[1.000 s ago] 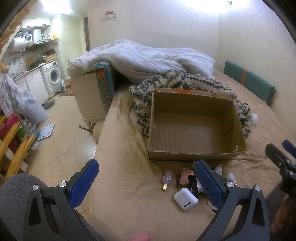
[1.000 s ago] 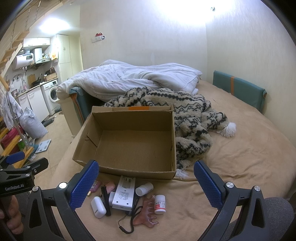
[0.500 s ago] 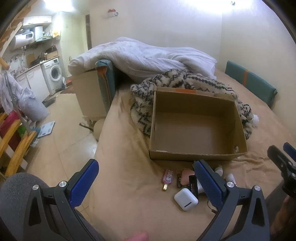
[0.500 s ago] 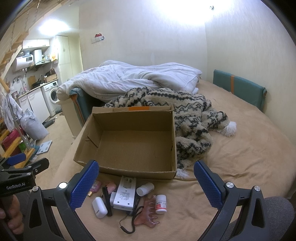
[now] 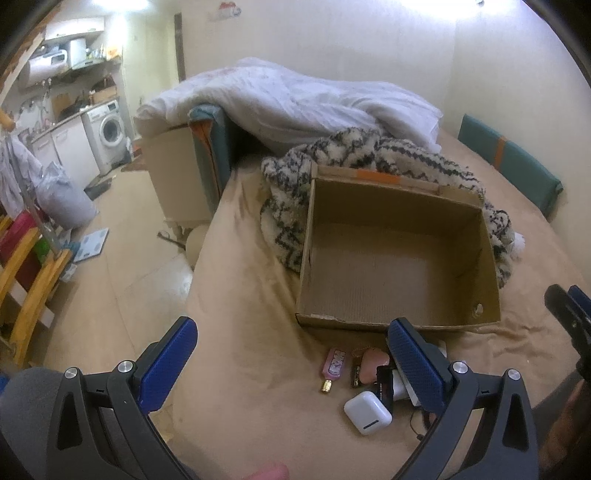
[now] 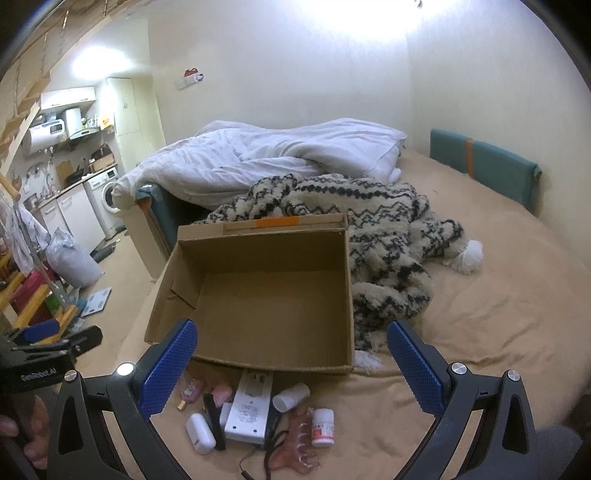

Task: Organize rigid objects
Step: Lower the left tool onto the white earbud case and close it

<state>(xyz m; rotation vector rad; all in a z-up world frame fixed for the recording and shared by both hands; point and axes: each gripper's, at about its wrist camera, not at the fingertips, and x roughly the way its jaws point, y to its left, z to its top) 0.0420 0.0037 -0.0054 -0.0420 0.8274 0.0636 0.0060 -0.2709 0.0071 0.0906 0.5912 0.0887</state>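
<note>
Only R wrist view shows pill bottle (image 6: 322, 427) & claw clip (image 6: 299, 445).

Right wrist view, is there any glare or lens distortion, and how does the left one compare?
Right wrist view: ceiling light blows out the wall top centre; fisheye bends the room edges; the cardboard box stays readable. Left wrist view: similar glare at the top corners, slightly softer and blurrier overall, dark vignette at the rim.
</note>
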